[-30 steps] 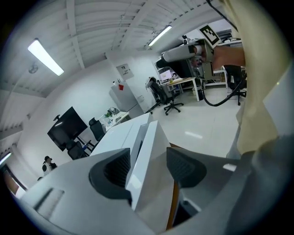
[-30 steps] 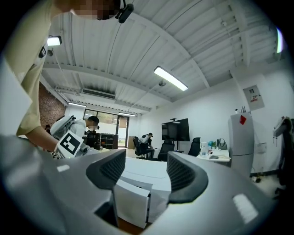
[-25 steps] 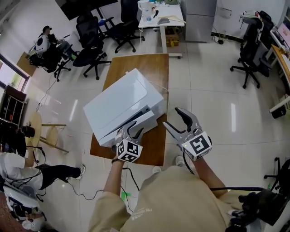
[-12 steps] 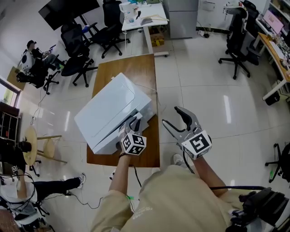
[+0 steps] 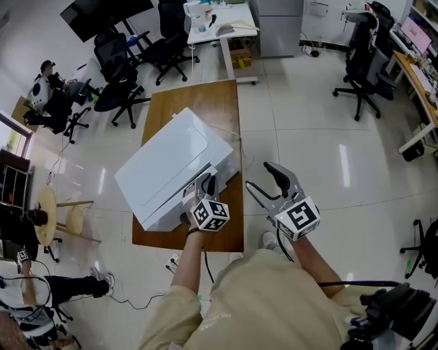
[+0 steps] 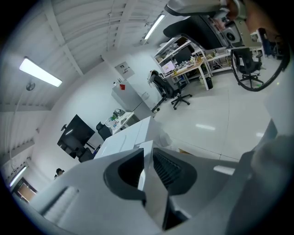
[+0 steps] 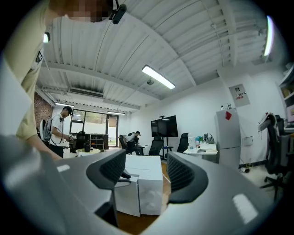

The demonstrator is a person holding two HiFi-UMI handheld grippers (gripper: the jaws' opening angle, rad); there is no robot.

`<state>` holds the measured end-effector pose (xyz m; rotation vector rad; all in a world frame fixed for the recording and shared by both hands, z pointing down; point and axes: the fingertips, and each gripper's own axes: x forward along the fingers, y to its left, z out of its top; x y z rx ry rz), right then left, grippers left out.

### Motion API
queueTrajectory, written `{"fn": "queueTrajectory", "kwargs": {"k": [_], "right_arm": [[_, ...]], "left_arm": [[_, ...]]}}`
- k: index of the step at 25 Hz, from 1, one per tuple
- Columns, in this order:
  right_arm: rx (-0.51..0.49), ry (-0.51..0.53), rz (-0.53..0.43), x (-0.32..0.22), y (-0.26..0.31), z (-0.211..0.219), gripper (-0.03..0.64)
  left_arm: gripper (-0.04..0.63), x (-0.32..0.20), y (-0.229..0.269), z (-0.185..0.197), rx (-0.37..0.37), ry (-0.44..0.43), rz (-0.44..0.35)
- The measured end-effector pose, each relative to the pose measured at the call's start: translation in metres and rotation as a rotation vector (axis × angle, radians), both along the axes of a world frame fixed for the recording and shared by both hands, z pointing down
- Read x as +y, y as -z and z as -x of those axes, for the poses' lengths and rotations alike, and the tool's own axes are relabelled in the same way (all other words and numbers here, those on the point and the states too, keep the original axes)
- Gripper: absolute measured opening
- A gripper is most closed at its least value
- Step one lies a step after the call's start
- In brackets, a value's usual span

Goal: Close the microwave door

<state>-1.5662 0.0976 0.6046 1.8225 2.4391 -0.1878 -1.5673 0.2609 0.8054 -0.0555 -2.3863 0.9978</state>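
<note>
A white microwave lies at an angle on a wooden table. Its door stands a little ajar at the near right corner. My left gripper has just been closing and is shut on the door's free edge. In the left gripper view the thin white door panel runs between the left gripper's pads. My right gripper hangs over the floor to the right of the table, open and holding nothing. The right gripper frames the microwave and its ajar door.
Black office chairs stand beyond the table, with a white desk behind them. Another chair is at the far right. A round side table and seated people are at the left. White tiled floor surrounds the table.
The left gripper reached in to the door's edge and its jaws closed on it. The door, wide open a second ago, has swung nearly to the microwave's front. The right gripper stayed put.
</note>
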Motion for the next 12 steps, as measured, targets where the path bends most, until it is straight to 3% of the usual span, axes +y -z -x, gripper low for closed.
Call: {"fn": "queueTrajectory", "kwargs": {"k": [8, 10, 12], "right_arm": [[0.006, 0.071, 0.008, 0.026, -0.007, -0.016, 0.268], [0.006, 0.100, 0.012, 0.036, -0.008, -0.027, 0.268], [-0.001, 0.132, 0.019, 0.045, -0.003, -0.041, 0.268]], "left_arm": [[0.075, 0.012, -0.010, 0.010, -0.001, 0.051, 0.003], [0.076, 0.011, -0.008, 0.002, -0.034, 0.056, -0.047], [0.080, 0.010, 0.010, -0.013, -0.100, 0.082, -0.164]]}}
